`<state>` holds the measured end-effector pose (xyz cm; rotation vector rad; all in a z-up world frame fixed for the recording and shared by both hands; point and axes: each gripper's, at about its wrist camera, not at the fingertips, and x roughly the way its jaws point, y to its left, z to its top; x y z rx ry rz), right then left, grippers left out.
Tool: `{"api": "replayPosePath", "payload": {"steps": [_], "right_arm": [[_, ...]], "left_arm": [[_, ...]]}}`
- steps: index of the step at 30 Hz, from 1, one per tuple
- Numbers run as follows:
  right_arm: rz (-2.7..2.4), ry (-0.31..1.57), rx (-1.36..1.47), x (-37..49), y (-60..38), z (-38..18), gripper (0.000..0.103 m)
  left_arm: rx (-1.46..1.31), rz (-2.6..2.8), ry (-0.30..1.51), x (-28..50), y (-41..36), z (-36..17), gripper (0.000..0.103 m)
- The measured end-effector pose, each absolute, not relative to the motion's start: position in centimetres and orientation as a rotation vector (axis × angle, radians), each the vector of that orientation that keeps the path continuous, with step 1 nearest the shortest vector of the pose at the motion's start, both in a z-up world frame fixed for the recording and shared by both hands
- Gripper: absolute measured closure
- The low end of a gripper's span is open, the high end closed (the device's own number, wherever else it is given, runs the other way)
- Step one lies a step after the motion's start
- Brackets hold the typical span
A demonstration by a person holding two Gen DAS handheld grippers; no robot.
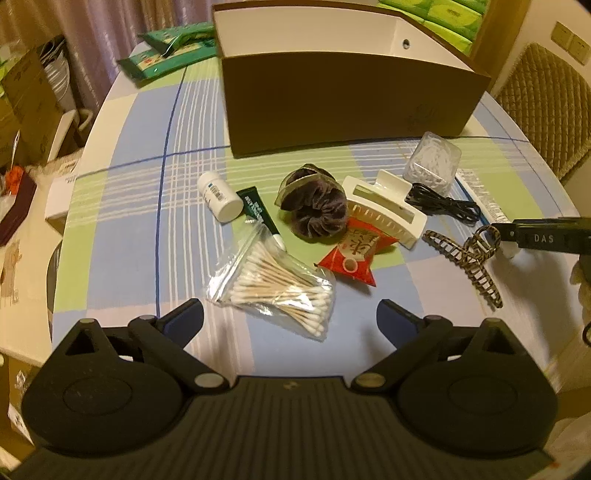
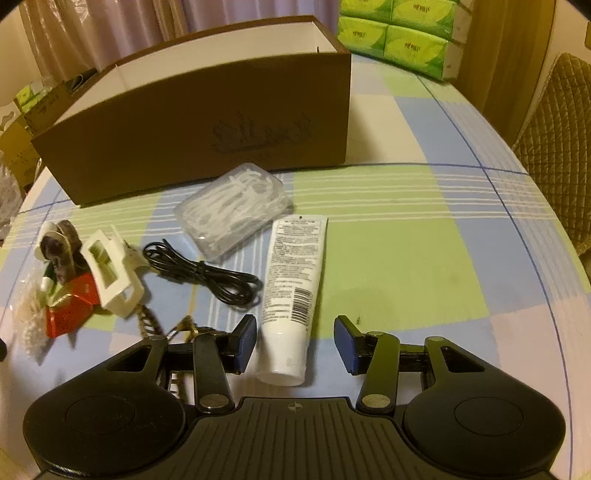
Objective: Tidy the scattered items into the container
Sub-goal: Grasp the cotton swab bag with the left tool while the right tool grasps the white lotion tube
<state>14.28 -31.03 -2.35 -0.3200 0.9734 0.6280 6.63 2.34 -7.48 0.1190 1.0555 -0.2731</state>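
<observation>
The left gripper hangs low over the near edge of the checked tablecloth, levelled forward, its two fingers spread wide with nothing between them. Just beyond its fingertips lies a clear bag of cotton swabs. Farther out sit a white pill bottle, a dark green tube, a brown scrunchie, a red packet and a white hair claw, bunched closely together. To the right lie a tortoiseshell hair claw, a coiled black cable and a clear box of floss picks.

The right gripper is also low and pointing forward, fingers released and apart. A white tube lies lengthwise between them, cap end nearest the camera; the left pad stands just beside the tube, the right pad clear of it. Whether the left pad touches the tube cannot be told.

The brown cardboard container, open-topped with a white interior, stands at the far side of the table behind all the items. Green tissue packs are stacked far right of it.
</observation>
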Motion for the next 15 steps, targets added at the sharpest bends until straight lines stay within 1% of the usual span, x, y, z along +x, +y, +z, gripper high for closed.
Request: {"api": "replayPosePath", "payload": {"steps": [1,2,3,4,15], "right_arm": [[0.638,0.98,-0.316,14.4,-31.2,-2.5,0.066],[0.648,0.979,-0.317,14.4,-31.4,-2.6,0.068],[0.659,0.972,-0.328,14.4,-31.5,-2.5,0.074],[0.672,0.97,-0.335,14.5,-31.7,-2.5,0.076],[0.668,1.009,-0.363,14.8,-35.5,-2.0,0.075]], "left_arm": [[0.128,-0.286,1.05,6.7,2.4,-7.6,0.004],[0.141,-0.299,1.046,6.8,2.4,-7.7,0.004],[0.152,-0.309,1.042,7.0,2.4,-7.8,0.004],[0.162,-0.319,1.04,7.1,2.4,-7.8,0.004],[0.208,-0.429,1.025,8.3,2.3,-8.1,0.004]]}}
